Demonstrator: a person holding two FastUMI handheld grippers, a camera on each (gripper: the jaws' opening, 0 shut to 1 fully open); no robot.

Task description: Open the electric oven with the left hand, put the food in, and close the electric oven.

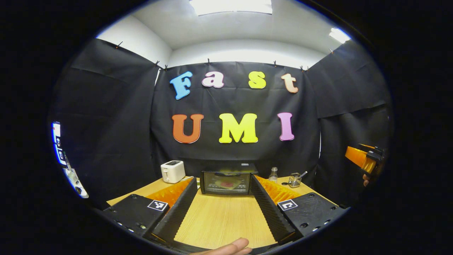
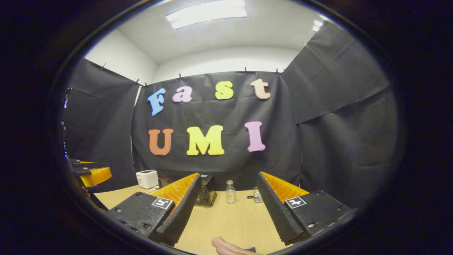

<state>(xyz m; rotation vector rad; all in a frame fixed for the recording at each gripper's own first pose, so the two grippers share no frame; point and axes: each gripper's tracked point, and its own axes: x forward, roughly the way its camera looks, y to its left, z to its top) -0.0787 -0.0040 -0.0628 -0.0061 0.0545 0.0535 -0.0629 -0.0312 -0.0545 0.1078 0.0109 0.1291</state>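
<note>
Seemingly the task stands either at its very start or its very end: the electric oven [image 1: 228, 181] sits at the far side of the bench [image 1: 219, 219], its glass door shut, and neither gripper touches it. Through the glass, in the left gripper view, a reddish, flat item [image 1: 228, 184] seems to lie inside, which could be the food already loaded; the glare and small size leave that uncertain, so I cannot say whether opening, loading and closing are done or all remain. The left gripper [image 1: 223, 209] hangs over the near bench, pointed straight at the oven, jaws spread wide with bare wood between them. The right gripper [image 2: 226, 209] is likewise spread and holds nothing, aimed a little right of the oven [image 2: 205, 191], towards a small glass bottle [image 2: 230, 192] and a jar [image 2: 258, 195]. A white toaster [image 1: 172, 171] stands left of the oven, a wire holder [image 1: 294, 180] to its right beyond the bottle [image 1: 273, 174]. No loose food shows on the bench in either view. Hidden or unclear: the oven handle reads as a dark bar along the door's top, the oven's front is half masked by the right gripper's own finger, and only a fingertip [image 1: 230, 247] of the holding hand shows at the bottom edge.
</note>
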